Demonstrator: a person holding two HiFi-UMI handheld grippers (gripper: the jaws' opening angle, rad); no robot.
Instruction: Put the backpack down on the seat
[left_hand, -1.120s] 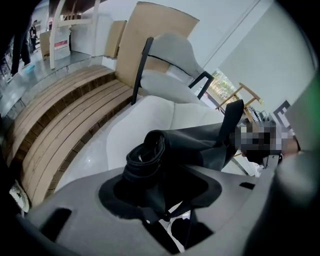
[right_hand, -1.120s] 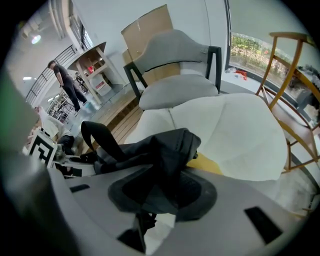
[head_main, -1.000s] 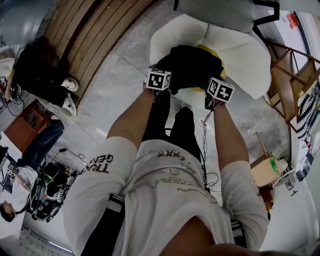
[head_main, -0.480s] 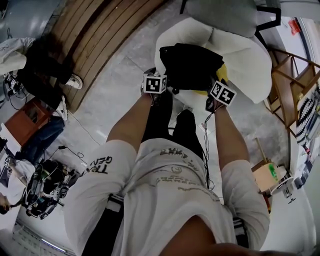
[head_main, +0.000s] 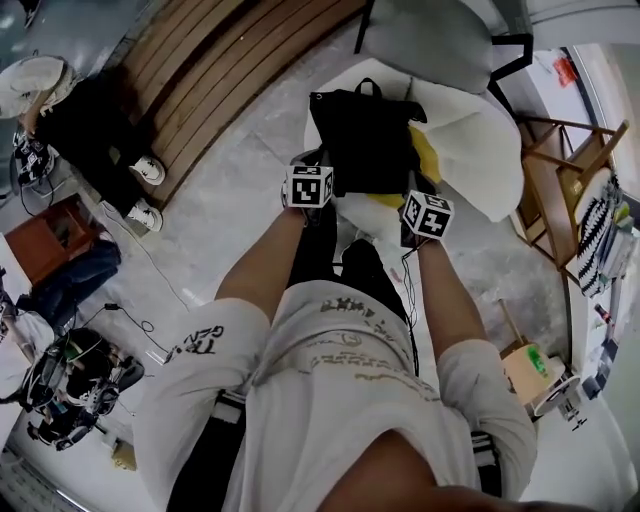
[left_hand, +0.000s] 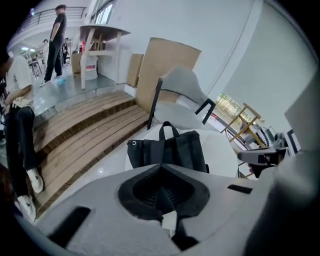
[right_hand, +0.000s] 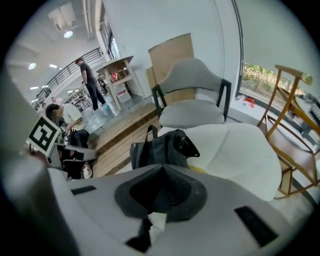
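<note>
The black backpack (head_main: 365, 140) rests on the white cushioned seat (head_main: 480, 130), top handle pointing away from me, with a yellow thing (head_main: 427, 158) showing under its right side. My left gripper (head_main: 318, 166) hovers at the pack's near left corner and my right gripper (head_main: 418, 188) at its near right corner, both apart from it. In the left gripper view the backpack (left_hand: 170, 150) lies beyond the left gripper (left_hand: 161, 169); in the right gripper view the backpack (right_hand: 160, 146) lies beyond the right gripper (right_hand: 163, 171). Both pairs of jaws have just closed, with nothing between them.
A grey chair (head_main: 430, 40) stands behind the seat. Wooden steps (head_main: 230, 70) run along the upper left, where a person (head_main: 90, 130) sits. A wooden frame chair (head_main: 565, 165) is at the right, a small wooden table (head_main: 525, 370) lower right. Cables lie on the floor.
Both grippers have let go of the backpack and drawn back up toward me. The backpack now lies free on the seat, with its handle in plain view.
</note>
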